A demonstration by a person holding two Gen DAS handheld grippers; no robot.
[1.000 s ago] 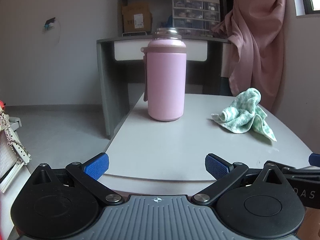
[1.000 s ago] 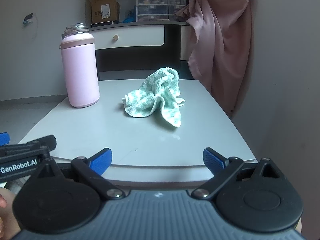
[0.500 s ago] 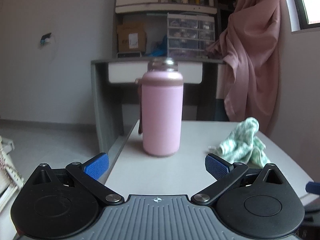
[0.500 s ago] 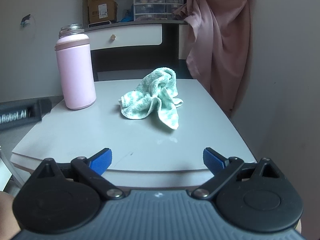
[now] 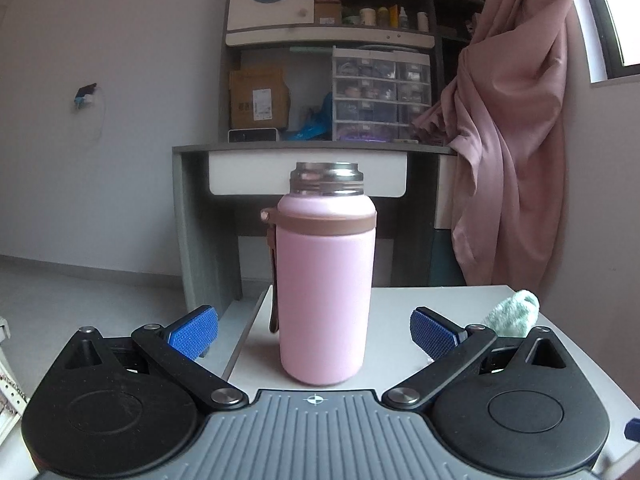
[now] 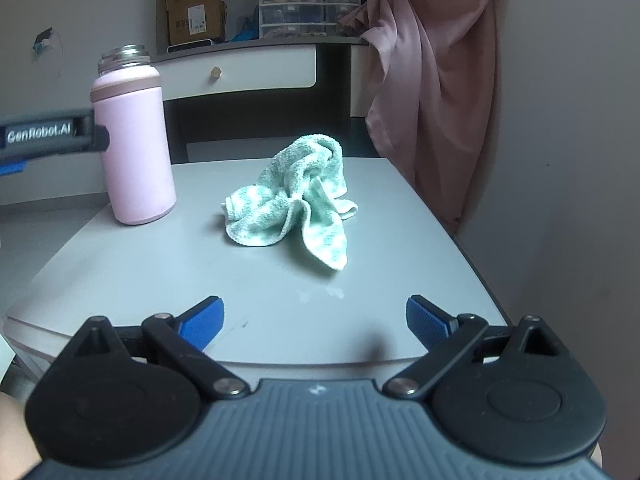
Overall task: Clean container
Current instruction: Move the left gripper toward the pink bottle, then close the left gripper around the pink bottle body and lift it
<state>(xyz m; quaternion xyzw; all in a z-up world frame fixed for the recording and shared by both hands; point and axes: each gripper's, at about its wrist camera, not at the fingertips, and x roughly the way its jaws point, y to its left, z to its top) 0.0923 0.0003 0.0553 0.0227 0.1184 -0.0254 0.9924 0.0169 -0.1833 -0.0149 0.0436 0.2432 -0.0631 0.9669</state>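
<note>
Smooth grey table (image 6: 160,280): matte pink cylindrical bottle (image 5: 326,296), crumpled terry cloth (image 6: 296,208); left tool (image 5: 314,330), right tool (image 6: 314,318) spread wide.

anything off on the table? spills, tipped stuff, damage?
Nothing stands out. The pink bottle stands upright with no lid on its steel mouth, the green cloth lies crumpled beside it, apart. Faint pale smudges mark the table.

Matt pink bottle (image 5: 326,300) with a shiny metal neck; fluffy terry cloth (image 6: 298,204) on a smooth grey table (image 6: 160,272).
</note>
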